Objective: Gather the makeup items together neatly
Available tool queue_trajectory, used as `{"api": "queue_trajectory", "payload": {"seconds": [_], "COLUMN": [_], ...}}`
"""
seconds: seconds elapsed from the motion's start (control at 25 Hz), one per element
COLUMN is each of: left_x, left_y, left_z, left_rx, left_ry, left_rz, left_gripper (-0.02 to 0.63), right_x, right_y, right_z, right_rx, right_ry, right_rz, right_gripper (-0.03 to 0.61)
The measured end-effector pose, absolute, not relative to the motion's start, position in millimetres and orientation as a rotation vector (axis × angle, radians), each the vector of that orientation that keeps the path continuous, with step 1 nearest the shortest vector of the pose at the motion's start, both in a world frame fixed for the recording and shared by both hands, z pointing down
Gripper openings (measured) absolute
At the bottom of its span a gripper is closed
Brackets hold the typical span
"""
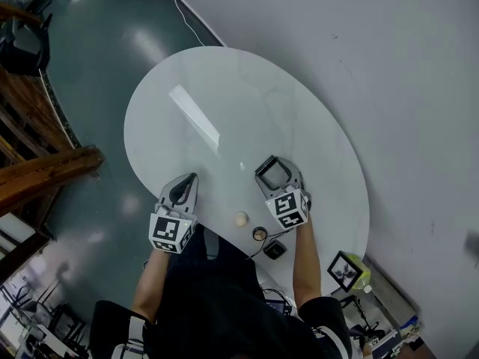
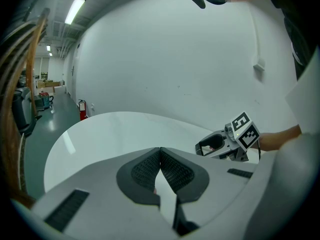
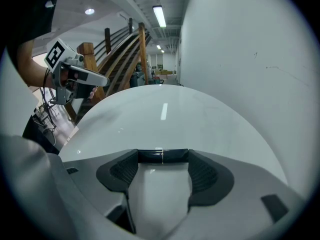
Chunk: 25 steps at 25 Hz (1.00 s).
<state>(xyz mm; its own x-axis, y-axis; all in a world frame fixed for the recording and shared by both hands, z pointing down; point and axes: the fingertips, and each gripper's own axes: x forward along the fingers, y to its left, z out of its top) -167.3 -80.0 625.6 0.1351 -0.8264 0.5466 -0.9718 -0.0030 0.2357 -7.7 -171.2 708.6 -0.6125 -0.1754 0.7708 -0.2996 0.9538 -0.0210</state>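
**Right clamping black tube, left closed**

I'm holding the right gripper point(image 3: 163, 157) over the white table point(image 1: 224, 103), jaws partway apart and clamping a black tube point(image 3: 175, 155) with a thin gold band crosswise at the tips. The left gripper point(image 2: 160, 153) is hovering alongside, jaws pressed together, gripping nothing I can see. A beige round item point(image 1: 240, 219), a dark-rimmed round item point(image 1: 260, 234) and a black square item point(image 1: 275, 250) are sitting close together at the near table edge.

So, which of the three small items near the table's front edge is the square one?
The black case, farthest to the right. The beige item and the dark-rimmed item beside it are both round.
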Motion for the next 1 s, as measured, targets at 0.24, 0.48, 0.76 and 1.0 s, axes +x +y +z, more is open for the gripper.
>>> {"api": "queue_trajectory", "payload": {"seconds": [0.24,0.48,0.76,1.0], "left_x": [-174.8,-176.3,-154.4,-131.1], "left_y": [-72.8,-68.9,-62.4,-50.7], "left_z": [610.4,582.0,540.2,517.1], "left_rx": [1.903,1.999,2.189,2.357], "left_ry": [-1.726,-1.703,-1.584,-1.433], "left_rz": [0.326,0.31,0.293,0.29], "left_gripper": [0.017,0.017,0.017,0.017], "right_x": [-12.4,-8.3,20.6,56.1], "right_y": [-167.3,-158.8,-129.2,-93.3], "right_z": [677.3,627.1,572.1,530.0], "right_rx": [0.402,0.517,0.686,0.956], "right_ry": [-2.288,-2.316,-2.296,-2.268], "right_rz": [0.167,0.097,0.076,0.096], "right_gripper": [0.301,0.301,0.301,0.301]}}
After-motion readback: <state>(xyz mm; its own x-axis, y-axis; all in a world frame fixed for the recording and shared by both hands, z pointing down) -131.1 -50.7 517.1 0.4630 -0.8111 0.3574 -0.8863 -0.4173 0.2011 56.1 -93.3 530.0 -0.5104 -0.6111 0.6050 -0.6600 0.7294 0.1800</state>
